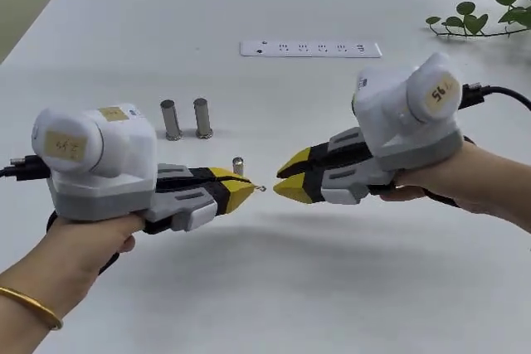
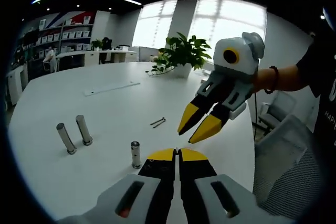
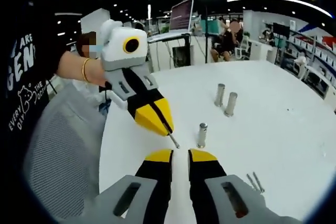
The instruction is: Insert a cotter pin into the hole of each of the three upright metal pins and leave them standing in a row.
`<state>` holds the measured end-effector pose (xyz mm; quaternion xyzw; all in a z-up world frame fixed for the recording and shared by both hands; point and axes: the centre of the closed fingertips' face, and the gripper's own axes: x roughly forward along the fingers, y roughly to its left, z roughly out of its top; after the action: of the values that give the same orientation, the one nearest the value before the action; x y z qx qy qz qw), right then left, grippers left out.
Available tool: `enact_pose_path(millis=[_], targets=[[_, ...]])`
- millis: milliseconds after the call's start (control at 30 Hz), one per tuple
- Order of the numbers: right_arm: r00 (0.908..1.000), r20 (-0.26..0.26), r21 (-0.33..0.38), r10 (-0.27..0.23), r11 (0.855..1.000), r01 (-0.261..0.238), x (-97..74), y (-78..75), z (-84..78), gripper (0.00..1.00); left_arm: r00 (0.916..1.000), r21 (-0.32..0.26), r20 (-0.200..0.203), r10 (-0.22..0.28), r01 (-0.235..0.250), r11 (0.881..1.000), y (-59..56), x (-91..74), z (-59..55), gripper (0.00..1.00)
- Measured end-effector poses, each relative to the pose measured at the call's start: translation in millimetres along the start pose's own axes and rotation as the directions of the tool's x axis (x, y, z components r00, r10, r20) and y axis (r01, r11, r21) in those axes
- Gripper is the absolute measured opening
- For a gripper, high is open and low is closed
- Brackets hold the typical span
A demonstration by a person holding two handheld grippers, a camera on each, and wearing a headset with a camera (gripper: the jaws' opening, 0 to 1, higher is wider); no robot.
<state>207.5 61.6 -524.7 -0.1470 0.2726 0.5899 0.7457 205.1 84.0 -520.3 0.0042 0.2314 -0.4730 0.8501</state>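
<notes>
Head view: a sticker (image 1: 442,91) on the right gripper (image 1: 282,182) reads "95"; the left gripper (image 1: 249,189) carries a label too faint to read. The left gripper's jaws are clamped on a cotter pin (image 1: 260,188). Its long axis lies about level and its free end points right, just short of the right gripper's parted jaws. Three metal pins (image 1: 202,118) stand upright on the table (image 1: 348,271), two side by side farther off and one nearer, just behind the held pin. Loose cotter pins (image 3: 254,182) lie flat. A dark shirt (image 3: 23,77) bears print including "EVERY".
</notes>
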Motion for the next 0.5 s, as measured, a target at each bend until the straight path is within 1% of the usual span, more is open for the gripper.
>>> enact_pose_path(millis=[67,133,200,267,367,500], targets=[[0.9998,0.007,0.026,0.018,1.0,-0.018,-0.4,2.2,-0.7,0.07,1.0,0.021,-0.004,-0.005,0.005,1.0,-1.0,-0.3,-1.3,0.0],[0.999,0.019,0.048,0.04,0.998,-0.041,-0.5,5.4,-1.9,0.07,0.9999,0.068,-0.008,-0.015,0.016,0.998,-2.9,-0.5,-2.5,0.0],[0.9974,0.03,0.078,0.065,0.995,-0.067,-0.3,9.0,-2.9,0.07,0.9995,0.091,-0.014,-0.03,0.031,0.995,-5.9,-0.2,-3.7,0.0],[0.9968,0.034,0.092,0.072,0.993,-0.075,-0.1,9.3,-4.4,0.07,0.9991,0.097,-0.013,-0.039,0.04,0.994,-7.2,0.1,-4.3,0.0],[0.9954,0.037,0.104,0.089,0.99,-0.092,0.0,12.4,-6.7,0.08,0.9985,0.125,-0.02,-0.051,0.053,0.991,-9.4,0.1,-6.0,0.0],[0.9911,0.043,0.126,0.126,0.983,-0.131,1.8,19.0,-9.1,0.08,0.9968,0.132,-0.009,-0.079,0.079,0.988,-13.9,-0.3,-5.4,0.0]])
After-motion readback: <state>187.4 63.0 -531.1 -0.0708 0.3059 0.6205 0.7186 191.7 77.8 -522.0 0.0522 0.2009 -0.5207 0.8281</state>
